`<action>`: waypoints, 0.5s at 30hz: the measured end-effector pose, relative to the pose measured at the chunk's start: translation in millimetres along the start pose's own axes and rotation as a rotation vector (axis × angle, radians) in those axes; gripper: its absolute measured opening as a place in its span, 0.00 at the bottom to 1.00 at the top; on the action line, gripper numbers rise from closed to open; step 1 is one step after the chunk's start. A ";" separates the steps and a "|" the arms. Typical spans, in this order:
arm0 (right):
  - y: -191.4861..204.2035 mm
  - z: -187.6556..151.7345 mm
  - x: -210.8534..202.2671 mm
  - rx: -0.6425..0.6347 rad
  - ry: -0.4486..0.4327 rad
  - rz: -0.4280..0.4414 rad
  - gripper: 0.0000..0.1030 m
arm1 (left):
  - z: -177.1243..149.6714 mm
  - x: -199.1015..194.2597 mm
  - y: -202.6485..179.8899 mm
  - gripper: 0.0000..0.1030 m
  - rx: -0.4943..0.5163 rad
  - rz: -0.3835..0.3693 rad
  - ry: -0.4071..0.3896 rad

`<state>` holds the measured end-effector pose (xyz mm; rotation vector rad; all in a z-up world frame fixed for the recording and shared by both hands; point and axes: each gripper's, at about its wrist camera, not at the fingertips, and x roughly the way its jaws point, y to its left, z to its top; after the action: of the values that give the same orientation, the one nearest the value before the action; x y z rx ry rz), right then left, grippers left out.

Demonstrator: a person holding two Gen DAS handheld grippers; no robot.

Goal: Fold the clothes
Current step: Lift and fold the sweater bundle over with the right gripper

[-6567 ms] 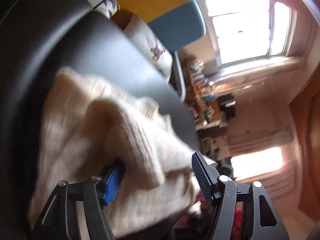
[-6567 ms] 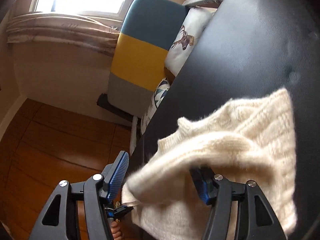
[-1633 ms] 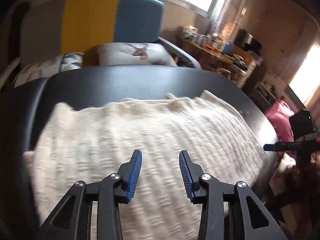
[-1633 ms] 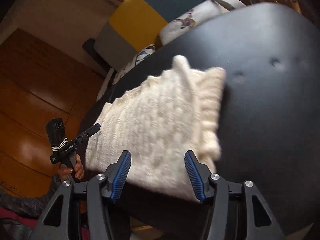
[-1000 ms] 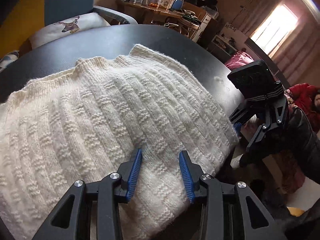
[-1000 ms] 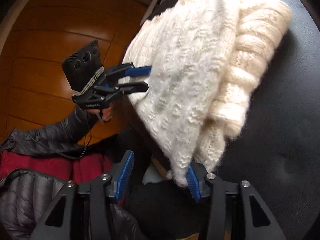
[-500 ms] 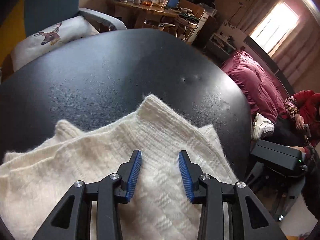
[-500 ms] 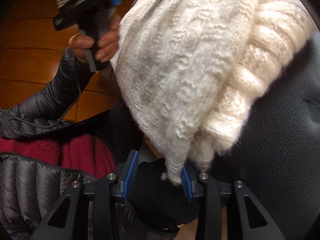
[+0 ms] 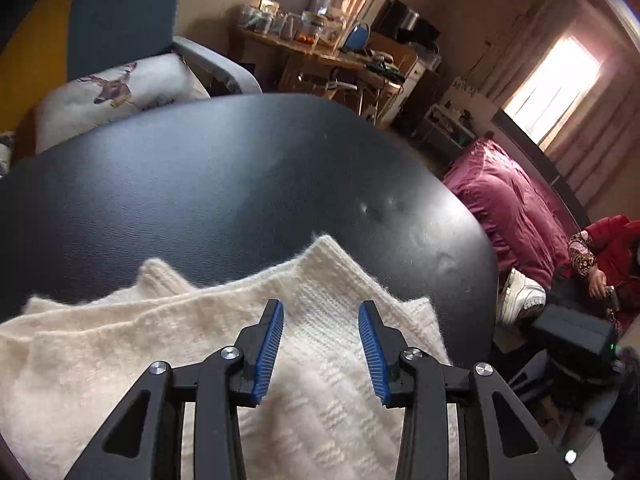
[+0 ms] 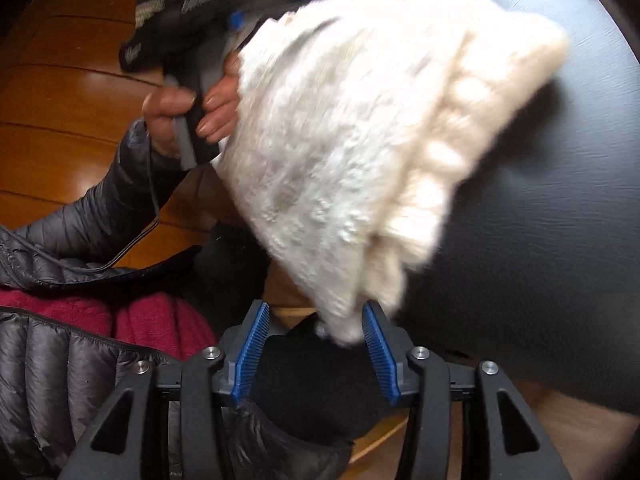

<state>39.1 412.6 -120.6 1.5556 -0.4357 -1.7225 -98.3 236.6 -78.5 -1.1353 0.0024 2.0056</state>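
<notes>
Cream sweater [image 9: 328, 364] now layered on worktop [image 9: 224, 184], no longer spread flat; fold advancing. Left gripper [image 9: 320, 344] fingers spread above it; right gripper [image 10: 312, 344] fingers spread around hanging corner.

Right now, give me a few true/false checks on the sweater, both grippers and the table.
1. The sweater is dark blue. False: it is cream-white knit.
2. The left gripper is open above the sweater. True.
3. The right gripper is clamped shut on the sweater. False: its jaws stand apart, with a sweater corner between them.
4. The sweater lies on a black table. True.
5. A bare hand holds the other gripper's handle beside the sweater. True.
</notes>
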 end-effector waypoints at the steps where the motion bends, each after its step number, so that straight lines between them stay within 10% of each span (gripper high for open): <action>1: 4.1 -0.5 -12.6 -0.004 -0.036 -0.042 0.48 | -4.1 -13.2 5.5 0.39 -0.003 0.019 -0.026; 8: 44.5 49.2 -31.8 -0.168 -0.396 -0.270 0.63 | -46.8 -48.8 49.4 0.40 -0.101 0.146 -0.076; 15: -0.7 64.3 11.2 -0.103 -0.293 -0.431 0.59 | -98.7 -49.7 63.9 0.46 -0.178 0.208 -0.094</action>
<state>-21.9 390.0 -116.0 1.3958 -0.1539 -2.2809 -55.9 125.5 -124.9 -1.1907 -0.1130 2.2802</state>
